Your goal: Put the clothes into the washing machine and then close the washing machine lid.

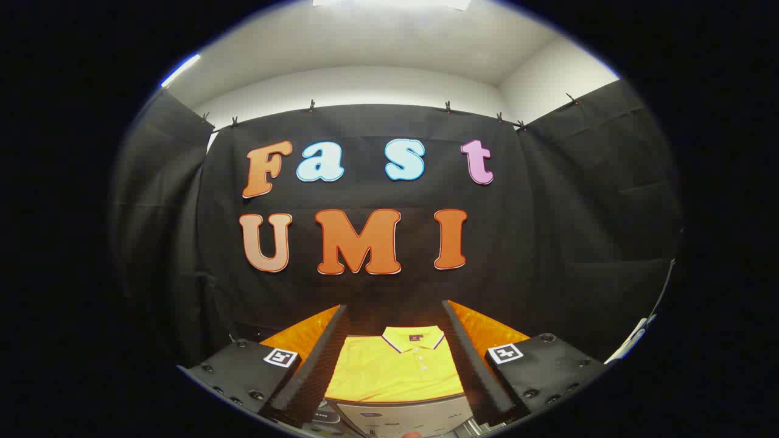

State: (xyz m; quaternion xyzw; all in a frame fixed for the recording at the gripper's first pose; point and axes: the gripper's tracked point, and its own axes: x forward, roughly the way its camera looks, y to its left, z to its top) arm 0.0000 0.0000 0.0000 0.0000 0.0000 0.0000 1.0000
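Observation:
A folded yellow polo shirt (395, 368) with a dark-edged collar lies flat on an orange surface (298, 334), just ahead of my fingers and framed by the gap between them. My gripper (395, 316) is open, its two fingers (316, 359) standing wide apart on either side of the shirt without touching it. Below the shirt, close under the gripper, a light grey panel of the washing machine (401, 417) shows; its lid and drum are hidden.
Black cloth walls (578, 213) close the booth behind and to both sides. A white ceiling with a light strip (389, 36) is above. The orange surface (487, 328) ends at the back wall.

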